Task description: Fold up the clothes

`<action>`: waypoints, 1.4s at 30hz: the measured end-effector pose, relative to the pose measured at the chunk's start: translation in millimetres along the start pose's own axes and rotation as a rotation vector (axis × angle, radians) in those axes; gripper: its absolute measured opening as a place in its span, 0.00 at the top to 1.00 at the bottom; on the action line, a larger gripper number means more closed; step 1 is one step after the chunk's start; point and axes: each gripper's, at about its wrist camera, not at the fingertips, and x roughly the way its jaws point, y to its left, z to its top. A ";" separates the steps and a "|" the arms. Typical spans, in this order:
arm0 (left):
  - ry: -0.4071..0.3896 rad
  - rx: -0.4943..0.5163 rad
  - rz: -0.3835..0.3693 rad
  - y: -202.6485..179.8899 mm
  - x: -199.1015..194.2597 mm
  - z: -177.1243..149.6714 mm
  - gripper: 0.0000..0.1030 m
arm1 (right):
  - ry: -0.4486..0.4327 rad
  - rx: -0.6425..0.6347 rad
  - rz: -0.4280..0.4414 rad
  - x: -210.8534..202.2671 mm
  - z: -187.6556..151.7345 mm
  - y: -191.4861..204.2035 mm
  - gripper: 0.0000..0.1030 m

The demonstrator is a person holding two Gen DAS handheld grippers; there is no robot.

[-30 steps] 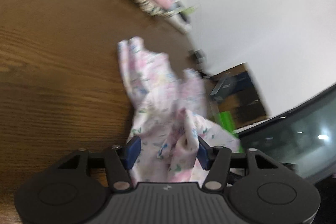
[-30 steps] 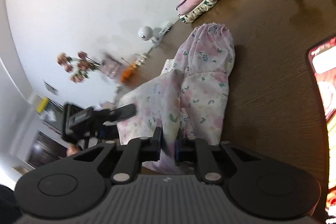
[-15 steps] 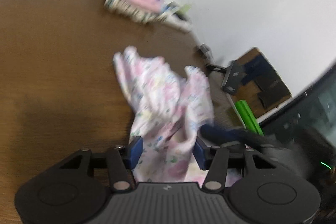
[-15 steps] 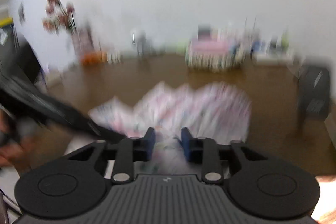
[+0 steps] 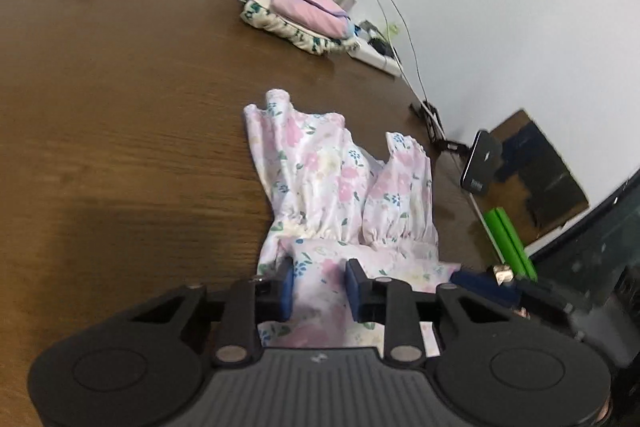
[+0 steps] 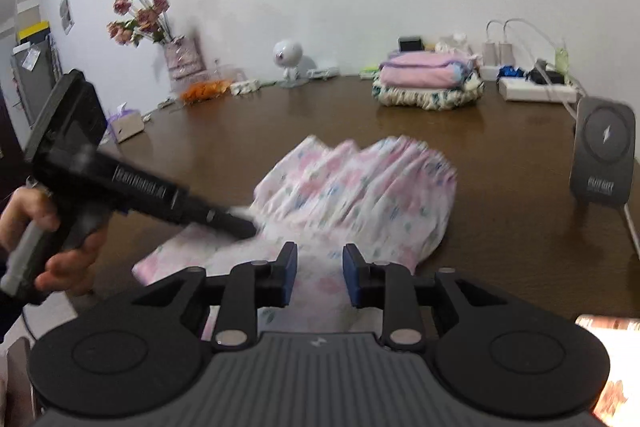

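A white garment with a pink and blue flower print (image 5: 332,183) lies spread on the brown wooden table (image 5: 120,107), its gathered waistband nearest me. My left gripper (image 5: 320,285) has its jaws narrowed on a fold of the near hem, and cloth fills the gap. One of the right gripper's blue fingers (image 5: 478,279) shows at the cloth's right edge. In the right wrist view the garment (image 6: 360,187) is blurred and rises toward my right gripper (image 6: 320,267), whose jaws are narrowed on cloth. The left gripper (image 6: 240,223), held by a hand (image 6: 60,259), touches the left side.
A folded stack of clothes (image 6: 428,83) sits at the back of the table beside a power strip (image 6: 536,91) with cables. A grey charger stand (image 6: 604,155) is at the right. A vase of flowers (image 6: 180,59), a small white camera (image 6: 288,61) and a tissue box (image 6: 128,123) line the far left.
The left jaws went from wide open to narrowed on the cloth. The right wrist view swung from tilted to level, its jaws a little wider. The garment came down spread on the table.
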 end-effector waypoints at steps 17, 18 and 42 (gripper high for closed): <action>0.043 0.255 0.044 -25.0 -2.1 -9.4 0.85 | 0.079 0.003 0.040 40.3 3.2 -10.5 0.73; 0.049 0.248 0.032 -22.6 -4.1 -10.5 0.85 | 0.086 0.010 0.053 39.9 3.9 -13.7 0.73; -0.102 1.420 0.180 -78.0 -44.9 -190.4 0.58 | 0.271 -0.154 0.253 -14.5 -12.6 26.9 0.70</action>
